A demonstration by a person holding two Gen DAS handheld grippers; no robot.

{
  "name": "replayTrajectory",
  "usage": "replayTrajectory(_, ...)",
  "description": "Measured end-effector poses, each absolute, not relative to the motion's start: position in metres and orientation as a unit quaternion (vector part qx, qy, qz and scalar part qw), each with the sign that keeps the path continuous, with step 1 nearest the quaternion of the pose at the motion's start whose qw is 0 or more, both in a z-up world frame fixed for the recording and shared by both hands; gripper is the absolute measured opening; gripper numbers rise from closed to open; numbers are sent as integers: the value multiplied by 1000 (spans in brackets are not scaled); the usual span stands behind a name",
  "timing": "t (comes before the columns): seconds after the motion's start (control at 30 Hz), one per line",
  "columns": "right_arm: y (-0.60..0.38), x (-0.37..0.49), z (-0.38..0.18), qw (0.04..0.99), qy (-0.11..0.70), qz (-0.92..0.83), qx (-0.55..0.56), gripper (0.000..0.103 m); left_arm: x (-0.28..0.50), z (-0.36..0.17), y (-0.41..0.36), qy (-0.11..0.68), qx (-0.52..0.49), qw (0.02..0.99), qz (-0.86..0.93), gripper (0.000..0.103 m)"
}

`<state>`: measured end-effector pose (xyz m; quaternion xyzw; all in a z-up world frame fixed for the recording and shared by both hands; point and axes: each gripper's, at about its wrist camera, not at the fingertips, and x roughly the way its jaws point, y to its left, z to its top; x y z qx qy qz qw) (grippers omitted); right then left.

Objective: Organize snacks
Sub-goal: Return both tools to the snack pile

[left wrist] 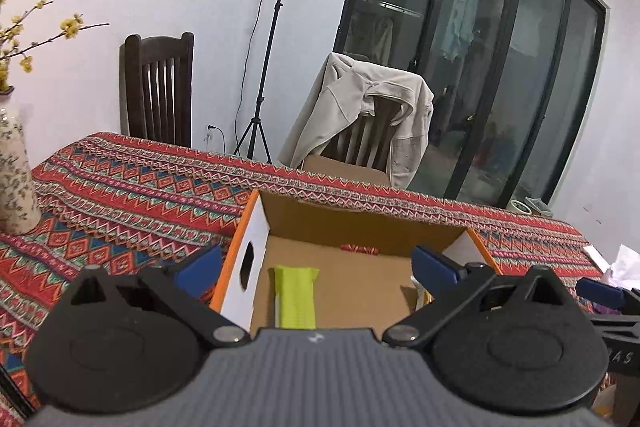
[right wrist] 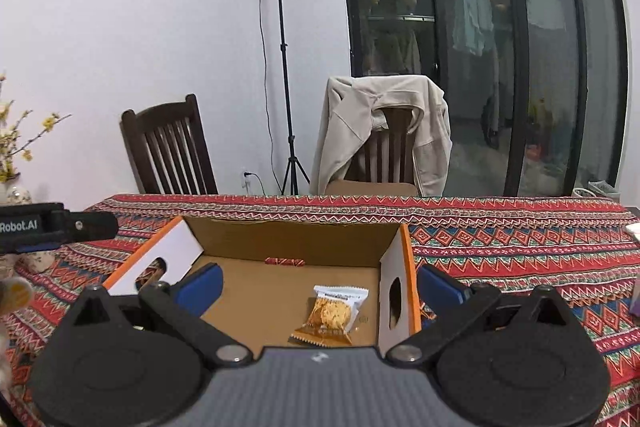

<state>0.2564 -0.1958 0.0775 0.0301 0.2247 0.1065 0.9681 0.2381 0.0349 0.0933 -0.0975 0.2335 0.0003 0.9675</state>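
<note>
Two snack packs lie flat on the floor of the open cardboard box (right wrist: 296, 231): a lime-green wrapper (left wrist: 295, 297) left side, an orange-and-white biscuit packet (right wrist: 331, 315) near the right wall. Left gripper (left wrist: 316, 263) and right gripper (right wrist: 318, 285) both spread wide, nothing between the blue pads. Box sits on the patterned tablecloth (right wrist: 520, 243).

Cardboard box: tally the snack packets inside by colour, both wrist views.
Inside the cardboard box:
Lime-green packet: 1
Orange biscuit packet: 1
Red packet by the far wall: 1
Total: 3
A pale item at the box's right edge in the left wrist view is too hidden to count.
</note>
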Motion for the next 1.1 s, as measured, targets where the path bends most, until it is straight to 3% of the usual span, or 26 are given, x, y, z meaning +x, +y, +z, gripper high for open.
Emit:
replayTrajectory(0.67,-221,160,19,952,276,123,55,103,138,26,63,261,-82,962,-27,103)
replayTrajectory(1.1,-218,144,-4,949,283,130,51,103,129,2,60,236,-53,970,-6,103)
